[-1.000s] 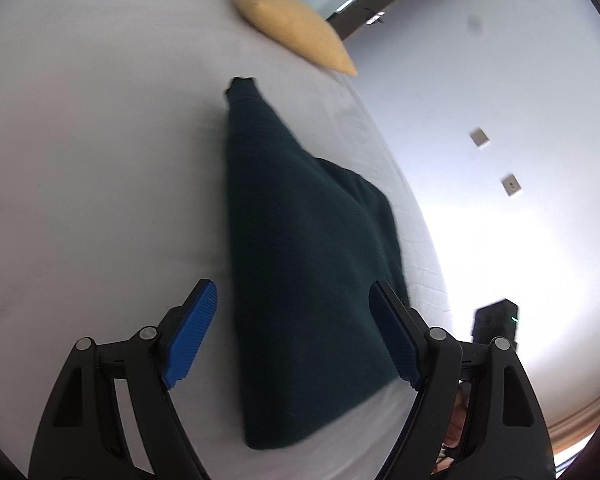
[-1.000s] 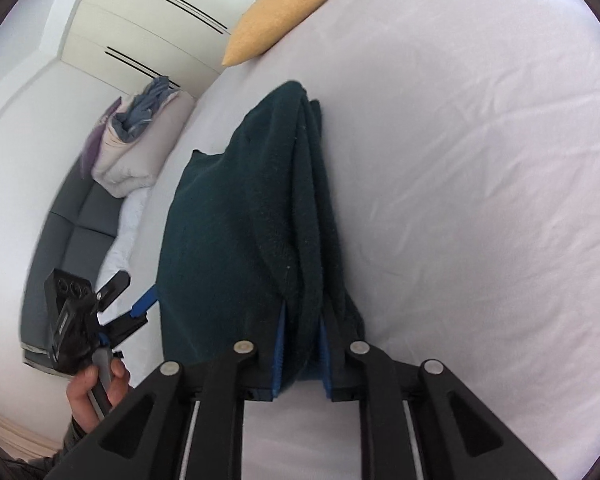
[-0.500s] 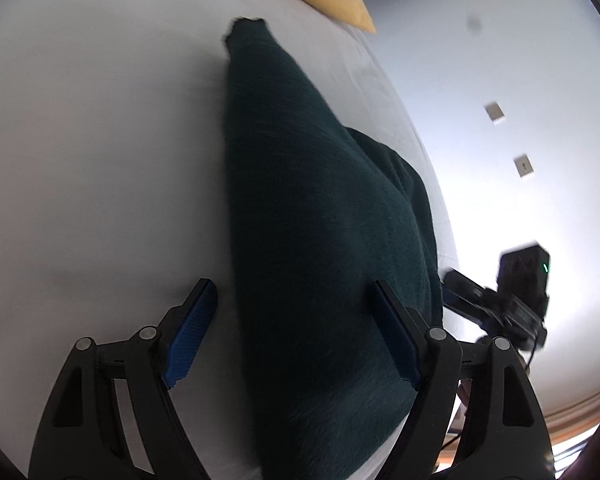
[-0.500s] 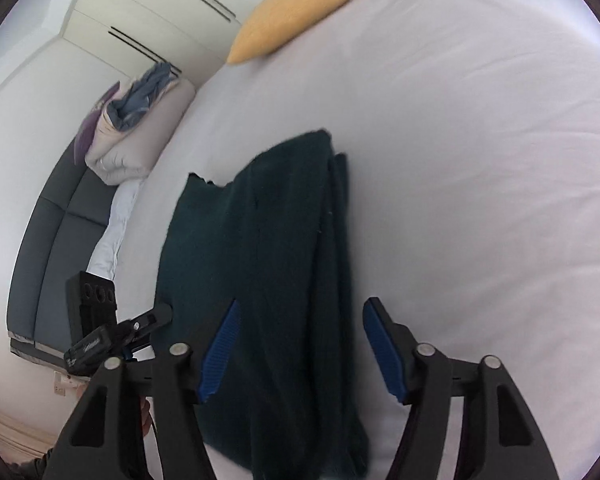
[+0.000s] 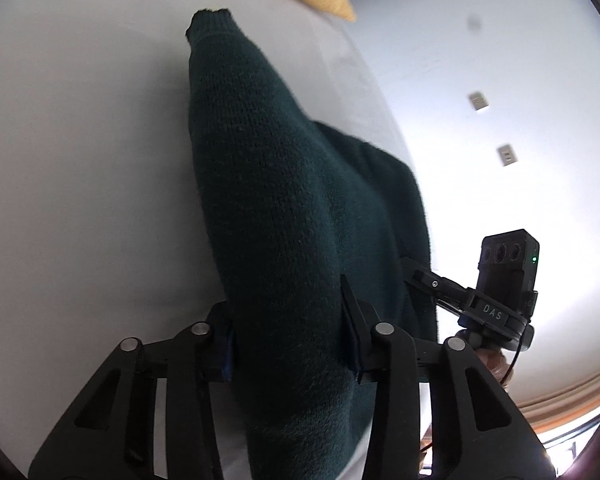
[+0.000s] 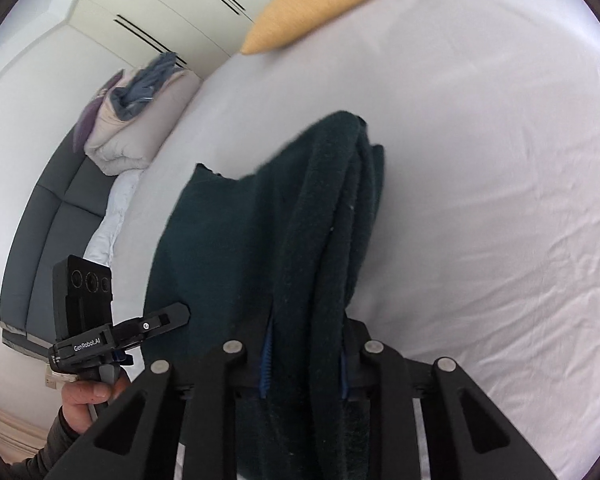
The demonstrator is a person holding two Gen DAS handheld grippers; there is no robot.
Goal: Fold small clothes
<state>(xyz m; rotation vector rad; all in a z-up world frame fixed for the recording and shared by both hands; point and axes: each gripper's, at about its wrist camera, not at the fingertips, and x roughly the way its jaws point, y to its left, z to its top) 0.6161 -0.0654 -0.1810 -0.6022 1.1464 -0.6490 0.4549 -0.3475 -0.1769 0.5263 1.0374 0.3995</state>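
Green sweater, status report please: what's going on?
Both grippers, left and right, just closed on the green sweater. It's bunched on the white bed. Nothing in the way.

**A bright bedroom with a white bed**

A bed (image 6: 480, 160) covered in a smooth, lightly creased white sheet fills most of both views. A yellow cushion (image 6: 316, 8) lies at its far edge. Beside the bed stands a dark grey sofa (image 6: 56, 216) with a rolled pale duvet (image 6: 136, 128) and bluish cloth piled on one end. Behind it are cream wardrobe doors (image 6: 148, 12) with thin dark handle lines. The opposite wall (image 5: 500, 60) is plain white with two small switch plates (image 5: 506, 155). Strong daylight washes over that side.
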